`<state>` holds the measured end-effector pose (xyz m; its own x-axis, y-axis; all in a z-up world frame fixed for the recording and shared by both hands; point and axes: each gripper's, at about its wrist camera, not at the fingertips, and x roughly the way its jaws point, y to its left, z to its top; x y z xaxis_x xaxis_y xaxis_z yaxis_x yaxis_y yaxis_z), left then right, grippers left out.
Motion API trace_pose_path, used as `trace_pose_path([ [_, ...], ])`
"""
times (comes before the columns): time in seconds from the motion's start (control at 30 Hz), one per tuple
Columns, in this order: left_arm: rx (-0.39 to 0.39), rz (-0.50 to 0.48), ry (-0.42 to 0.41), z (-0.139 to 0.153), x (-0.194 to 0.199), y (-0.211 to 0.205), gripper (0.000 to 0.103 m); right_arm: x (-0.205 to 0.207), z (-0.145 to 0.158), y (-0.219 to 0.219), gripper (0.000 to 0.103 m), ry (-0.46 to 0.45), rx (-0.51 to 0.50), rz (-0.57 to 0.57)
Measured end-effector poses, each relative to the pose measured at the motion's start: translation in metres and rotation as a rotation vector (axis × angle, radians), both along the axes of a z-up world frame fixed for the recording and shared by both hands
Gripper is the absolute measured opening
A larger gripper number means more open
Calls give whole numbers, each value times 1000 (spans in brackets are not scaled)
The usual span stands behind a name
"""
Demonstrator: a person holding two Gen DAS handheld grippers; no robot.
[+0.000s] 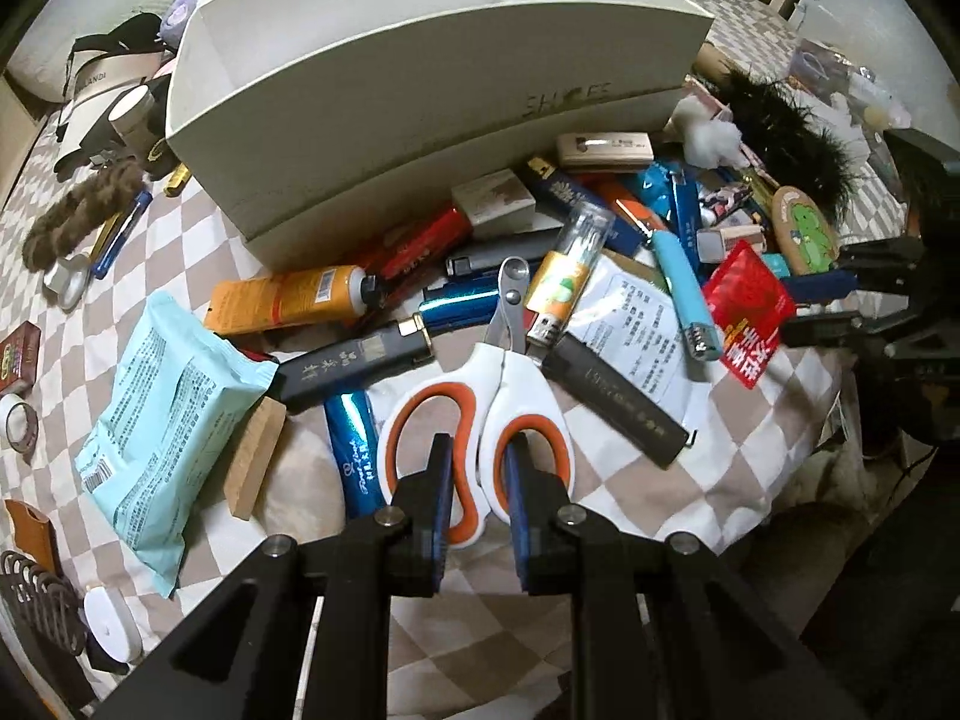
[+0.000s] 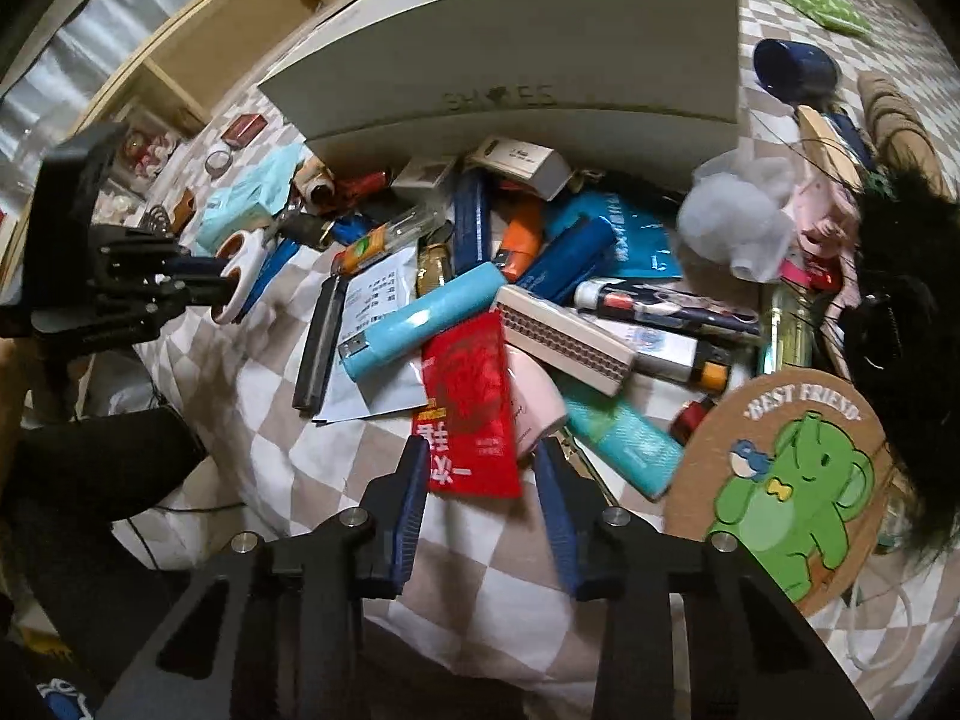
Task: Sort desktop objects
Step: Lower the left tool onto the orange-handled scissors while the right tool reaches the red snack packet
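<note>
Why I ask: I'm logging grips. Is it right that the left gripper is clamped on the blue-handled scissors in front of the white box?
Not quite: the handles are orange and white, not blue. The left wrist view shows the left gripper shut on the scissors, in front of the white box.

A lived-in home room, likely a bedroom: ahead of the tongs a checkered cloth [image 1: 198,228] carries toiletries, pens and snack packets before a white shoe box [image 1: 420,90], with a wooden shelf unit [image 2: 198,66] beyond at left.
</note>
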<state>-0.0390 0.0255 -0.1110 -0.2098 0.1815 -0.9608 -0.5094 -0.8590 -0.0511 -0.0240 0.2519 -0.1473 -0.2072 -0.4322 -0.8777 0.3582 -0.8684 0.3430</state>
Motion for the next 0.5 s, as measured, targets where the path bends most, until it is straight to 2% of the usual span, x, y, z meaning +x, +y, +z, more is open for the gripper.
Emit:
trace_pose_path([
  [0.07,10,3,-2,-1,-3,0,17,0,2,-3,30,-3,-18,10],
  [0.2,23,3,-5,-2,-8,1,17,2,3,-13,27,3,-8,37],
  [0.33,40,15,-3,1,-4,3,17,-4,-1,-19,16,-15,-10,25],
  [0.5,62,32,7,6,-2,7,17,-13,-7,-24,12,-31,-17,3],
])
